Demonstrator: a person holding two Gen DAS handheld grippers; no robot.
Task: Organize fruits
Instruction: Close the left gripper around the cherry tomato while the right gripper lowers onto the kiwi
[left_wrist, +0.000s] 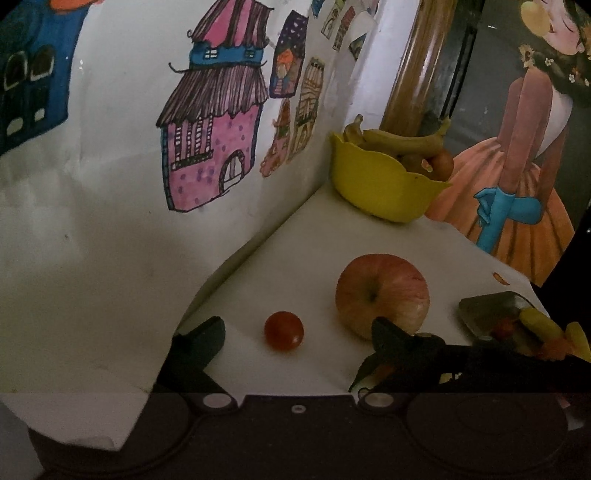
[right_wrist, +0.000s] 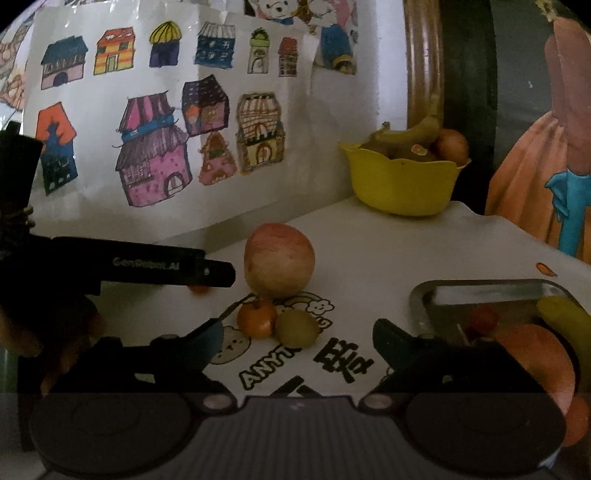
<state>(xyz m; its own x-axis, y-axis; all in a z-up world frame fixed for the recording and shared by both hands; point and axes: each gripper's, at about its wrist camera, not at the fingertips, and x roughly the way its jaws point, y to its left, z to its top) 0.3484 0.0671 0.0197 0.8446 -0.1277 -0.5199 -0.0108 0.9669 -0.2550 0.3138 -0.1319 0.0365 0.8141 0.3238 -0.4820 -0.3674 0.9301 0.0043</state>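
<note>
1. Left wrist view: yellow bowl (left_wrist: 380, 184) at the back already holds bananas and round fruit; apple (left_wrist: 382, 291) and cherry tomato (left_wrist: 283, 330) lie loose on the table (left_wrist: 295, 258).
2. Left gripper (left_wrist: 295, 339) gapes around the tomato, untouching.
3. Right gripper (right_wrist: 297, 343) gapes empty near a small orange (right_wrist: 256, 319) and green fruit (right_wrist: 297, 328); metal tray (right_wrist: 480, 291) holds more fruit.
</note>
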